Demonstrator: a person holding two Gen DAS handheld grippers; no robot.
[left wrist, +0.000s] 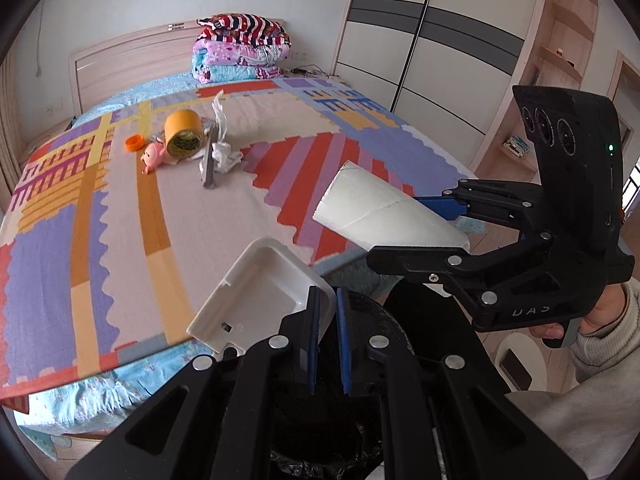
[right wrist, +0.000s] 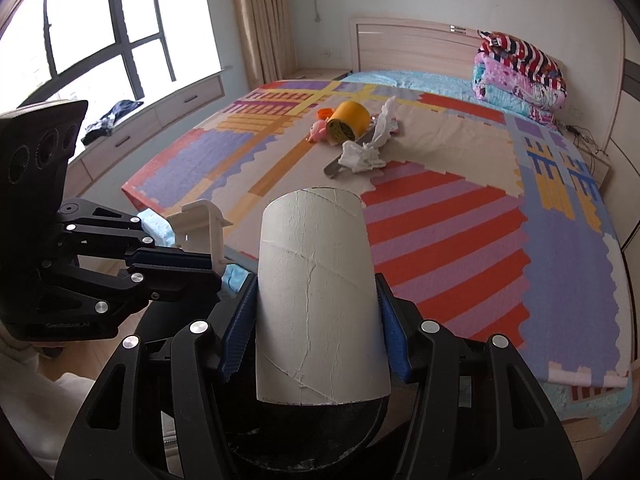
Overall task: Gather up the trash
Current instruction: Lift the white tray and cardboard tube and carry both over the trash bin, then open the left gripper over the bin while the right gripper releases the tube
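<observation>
My left gripper is shut on the edge of a white plastic tray-like piece, also seen in the right wrist view. My right gripper is shut on a white cardboard tube, which also shows in the left wrist view. Both are held above a black-lined bin at the foot of the bed. On the bed lie crumpled tissue, a yellow tape roll, a pink toy, an orange cap and a grey flat tool.
The bed carries a patterned cover, with folded quilts at the headboard. A wardrobe stands to the right. A window with a seat is on the far side. A white stool stands by my arm.
</observation>
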